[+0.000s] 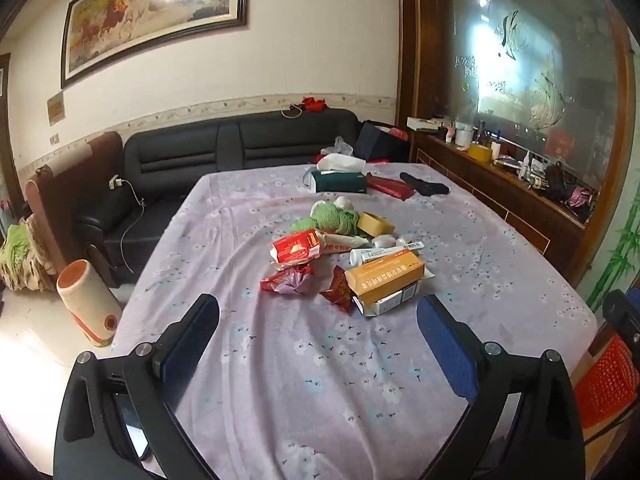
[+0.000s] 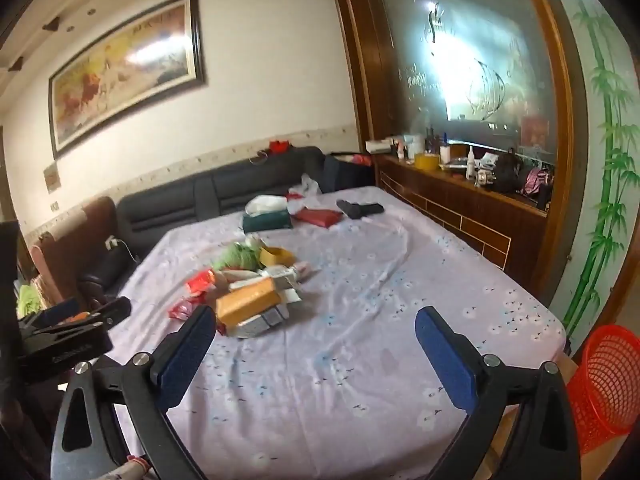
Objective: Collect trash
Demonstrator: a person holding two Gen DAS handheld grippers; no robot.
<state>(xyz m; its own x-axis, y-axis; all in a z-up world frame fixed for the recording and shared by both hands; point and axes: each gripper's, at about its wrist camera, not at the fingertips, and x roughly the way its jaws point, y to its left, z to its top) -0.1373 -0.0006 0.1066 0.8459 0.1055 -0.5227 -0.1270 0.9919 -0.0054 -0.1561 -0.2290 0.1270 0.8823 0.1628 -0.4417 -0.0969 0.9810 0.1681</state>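
Table [image 1: 304, 380] w/ lilac flowered cloth fills most of both views; cloth rumpled in ridges near the middle. Trash pile [image 1: 348, 256] sits mid-table, a bit left of centre in the right wrist view [image 2: 248, 292]: orange carton [image 1: 384, 276] on top of a white box, red wrappers [image 1: 288, 280] on its near-left, green crumpled stuff [image 1: 332, 218] and a yellow box [image 1: 374, 224] on the far side. Far end of table: green tissue box [image 1: 338, 180], red pouch [image 1: 390, 188], black item [image 1: 424, 186], all well apart from the pile.

Left gripper [image 1: 318, 320] released, fingers spread wide, nothing between, above near part of cloth. Right gripper [image 2: 316, 332] also spread, empty; pile is just beyond its left finger.

Red mesh basket [image 2: 608, 384] stands off the near-right table corner. Black sofa [image 1: 240, 148] along far-left wall, framed painting [image 1: 152, 12] above. Wood sideboard [image 1: 500, 196] w/ clutter close along right table edge. Near half and right side of cloth bare.
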